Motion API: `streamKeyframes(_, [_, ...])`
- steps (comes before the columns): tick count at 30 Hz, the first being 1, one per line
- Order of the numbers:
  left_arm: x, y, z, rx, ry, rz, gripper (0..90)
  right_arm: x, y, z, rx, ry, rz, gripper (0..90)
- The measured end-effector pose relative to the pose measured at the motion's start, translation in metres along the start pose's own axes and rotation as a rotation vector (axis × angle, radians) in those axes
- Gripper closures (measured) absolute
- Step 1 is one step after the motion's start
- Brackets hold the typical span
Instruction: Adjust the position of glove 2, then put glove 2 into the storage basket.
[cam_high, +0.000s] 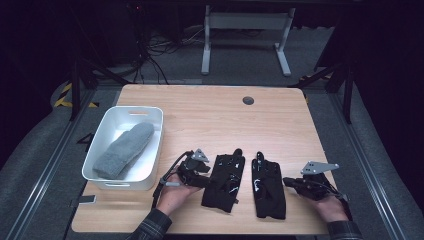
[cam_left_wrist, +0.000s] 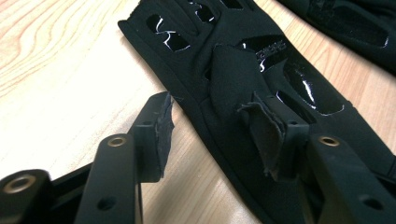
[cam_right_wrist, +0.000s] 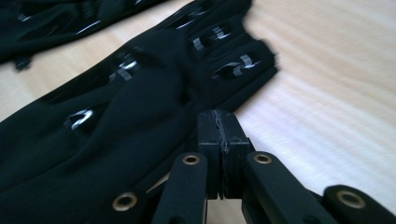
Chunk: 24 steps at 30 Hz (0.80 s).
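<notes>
Near the tabletop's front edge, two soft, limp gloves are lain: the left glove is straddled by the half-open left gripper, while the right glove should be pinched at its cuff edge by the closed, empty right gripper

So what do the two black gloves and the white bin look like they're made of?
Left glove and right glove: soft matte black fabric, probably a stretchy knit, since it creases and folds, with glossy patches that catch light, perhaps rubbery grip print. White bin: smooth, evenly coloured walls with moulded handle slots, likely plastic.
</notes>
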<state>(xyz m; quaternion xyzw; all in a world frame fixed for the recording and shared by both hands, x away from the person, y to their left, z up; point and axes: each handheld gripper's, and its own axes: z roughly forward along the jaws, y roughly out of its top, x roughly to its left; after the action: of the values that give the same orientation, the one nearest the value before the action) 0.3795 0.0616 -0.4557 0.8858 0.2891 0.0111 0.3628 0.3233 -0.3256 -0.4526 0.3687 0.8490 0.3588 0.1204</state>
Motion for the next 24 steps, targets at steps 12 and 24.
streamKeyframes(12, [-0.004, -0.001, 0.006, 0.004, -0.009, -0.037, 84.5, 0.009, 0.001, 0.008, 0.023, 0.061, -0.024, 89.8])
streamKeyframes(24, [-0.001, 0.003, -0.006, -0.074, -0.112, -0.098, 85.7, 0.018, 0.01, 0.018, 0.024, 0.099, -0.05, 89.9])
